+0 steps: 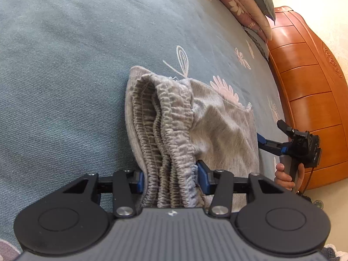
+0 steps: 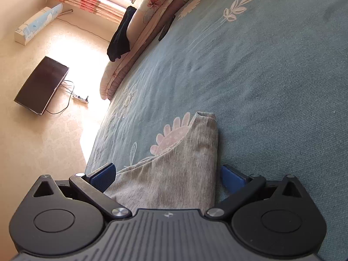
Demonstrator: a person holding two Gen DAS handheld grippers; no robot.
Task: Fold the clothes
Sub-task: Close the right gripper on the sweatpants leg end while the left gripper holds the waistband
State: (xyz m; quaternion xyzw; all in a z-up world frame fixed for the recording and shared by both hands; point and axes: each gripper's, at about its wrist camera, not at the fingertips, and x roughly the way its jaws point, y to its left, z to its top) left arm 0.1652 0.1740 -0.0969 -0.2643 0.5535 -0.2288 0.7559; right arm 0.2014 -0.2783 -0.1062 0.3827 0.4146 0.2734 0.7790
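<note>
Grey trousers (image 1: 219, 126) lie folded on a blue-green bedspread (image 1: 65, 65) with pale pink flowers. Their gathered elastic waistband (image 1: 169, 134) rises toward the left wrist camera, and my left gripper (image 1: 171, 178) is shut on that bunch, a blue pad pressing each side. In the left view my right gripper (image 1: 270, 131) stands at the trousers' far right edge, a hand (image 1: 282, 176) on its grip. In its own view the right gripper (image 2: 168, 175) is open, its blue pads (image 2: 104, 174) set wide on either side of a grey folded end (image 2: 184, 163) without squeezing it.
A polished wooden bed board (image 1: 304, 87) runs along the bed's right side, with stacked floral quilts and pillows (image 1: 239, 2) beside it. The right view shows a quilt stack (image 2: 152, 10) with a dark garment (image 2: 121, 37) draped over it, a black screen (image 2: 41, 84) and cables.
</note>
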